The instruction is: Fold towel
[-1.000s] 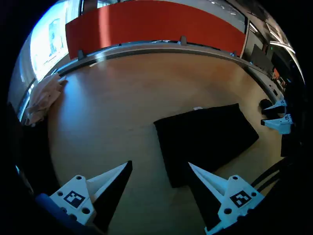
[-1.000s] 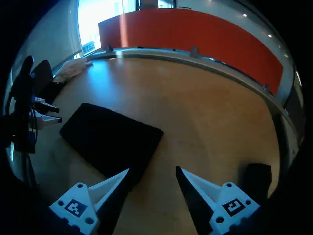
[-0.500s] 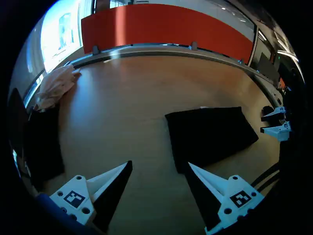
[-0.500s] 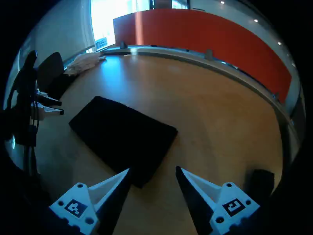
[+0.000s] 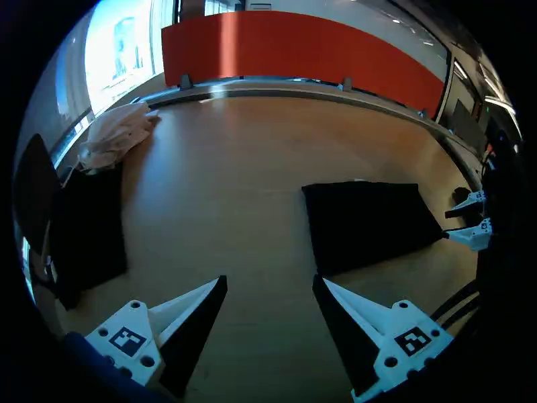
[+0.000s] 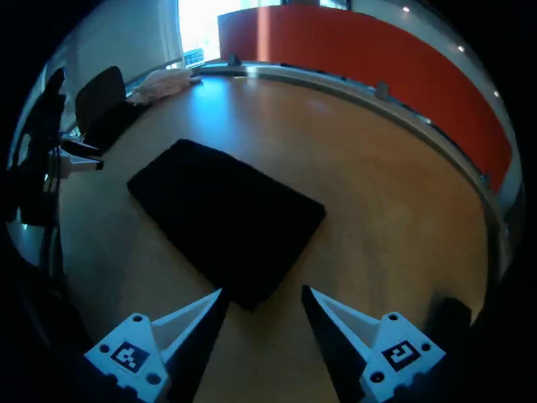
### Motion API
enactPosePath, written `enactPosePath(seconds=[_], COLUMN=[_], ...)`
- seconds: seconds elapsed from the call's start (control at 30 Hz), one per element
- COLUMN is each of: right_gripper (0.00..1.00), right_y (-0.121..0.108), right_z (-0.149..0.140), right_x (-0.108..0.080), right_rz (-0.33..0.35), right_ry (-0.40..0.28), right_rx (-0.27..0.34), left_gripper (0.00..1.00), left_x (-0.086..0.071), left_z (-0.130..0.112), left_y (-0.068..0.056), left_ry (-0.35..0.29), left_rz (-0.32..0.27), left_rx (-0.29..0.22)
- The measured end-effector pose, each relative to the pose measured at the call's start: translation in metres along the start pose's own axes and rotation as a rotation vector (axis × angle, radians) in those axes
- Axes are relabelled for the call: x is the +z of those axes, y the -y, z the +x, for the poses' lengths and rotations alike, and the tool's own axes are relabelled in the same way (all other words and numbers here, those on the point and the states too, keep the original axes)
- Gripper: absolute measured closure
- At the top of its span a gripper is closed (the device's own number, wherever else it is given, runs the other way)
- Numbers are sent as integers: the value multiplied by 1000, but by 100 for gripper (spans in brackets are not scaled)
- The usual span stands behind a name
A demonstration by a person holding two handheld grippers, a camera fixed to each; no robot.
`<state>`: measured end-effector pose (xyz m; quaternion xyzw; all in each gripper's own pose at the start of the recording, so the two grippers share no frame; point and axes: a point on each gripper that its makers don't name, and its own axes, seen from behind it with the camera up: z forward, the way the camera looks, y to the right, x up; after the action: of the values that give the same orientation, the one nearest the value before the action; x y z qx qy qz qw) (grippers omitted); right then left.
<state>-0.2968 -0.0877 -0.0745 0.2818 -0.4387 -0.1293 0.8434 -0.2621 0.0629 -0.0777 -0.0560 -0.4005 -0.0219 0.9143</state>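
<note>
On the wooden table (image 5: 228, 168) the black towel (image 6: 228, 218) lies flat as a neat rectangle. Its nearest corner sits just ahead of the right gripper (image 6: 262, 289), at about twelve o'clock from the tips. That gripper's fingers stand apart with nothing between them. The left gripper (image 5: 268, 277) is likewise spread and empty. From where it points, the towel is off at about two o'clock, close by but untouched.

The cloth is so dark that I can't make out layers or creases. From its compact, tidy outline I'd guess it has already been folded at least once. If another fold is wanted, each gripper has yet to pinch a corner. If not, the job looks close to finished.

A crumpled pale cloth (image 5: 114, 131) sits at the table's far edge, around ten o'clock, below the orange panel (image 5: 302, 47).
</note>
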Motion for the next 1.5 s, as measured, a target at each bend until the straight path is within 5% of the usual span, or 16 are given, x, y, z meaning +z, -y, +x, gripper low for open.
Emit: enactPosePath(seconds=[1.17,1.5], right_gripper=[91,94], right_y=[9,10], right_z=[-20,-5], right_x=[7,0], right_rz=[83,77], right_ry=[52,24], right_rx=[-55,-70], left_gripper=[5,5], left_x=[-11,-11], left_z=[-16,-13], left_y=[11,13], left_ry=[19,15], left_rz=[17,19], left_rx=[-18,-16])
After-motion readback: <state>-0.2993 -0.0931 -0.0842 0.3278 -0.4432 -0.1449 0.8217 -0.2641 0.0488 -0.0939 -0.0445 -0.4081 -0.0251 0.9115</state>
